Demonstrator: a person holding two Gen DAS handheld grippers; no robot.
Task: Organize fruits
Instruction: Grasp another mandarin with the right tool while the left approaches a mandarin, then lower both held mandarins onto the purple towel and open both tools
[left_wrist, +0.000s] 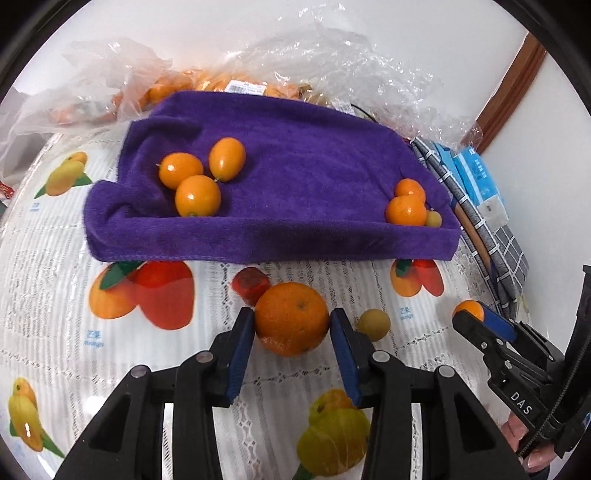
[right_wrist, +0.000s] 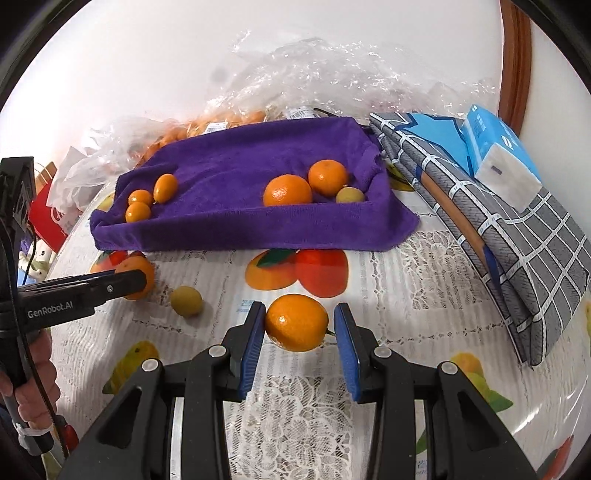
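Note:
A purple towel (left_wrist: 295, 155) lines a tray; three kumquats (left_wrist: 197, 195) lie at its left, two small oranges (left_wrist: 405, 211) and a green fruit (left_wrist: 433, 218) at its right. My left gripper (left_wrist: 291, 325) is shut on a large orange (left_wrist: 291, 319) that rests on the tablecloth. My right gripper (right_wrist: 299, 325) brackets a smaller orange (right_wrist: 296, 322) on the cloth; the left pad touches it, and a small gap shows at the right pad. A yellow-green fruit (left_wrist: 373, 325) and a red fruit (left_wrist: 251, 284) lie loose in front of the tray.
Plastic bags of oranges (left_wrist: 207, 85) lie behind the tray against the wall. A folded grey checked cloth (right_wrist: 517, 236) with a blue tissue pack (right_wrist: 498, 158) lies at the right. The fruit-printed tablecloth (right_wrist: 424, 295) covers the table.

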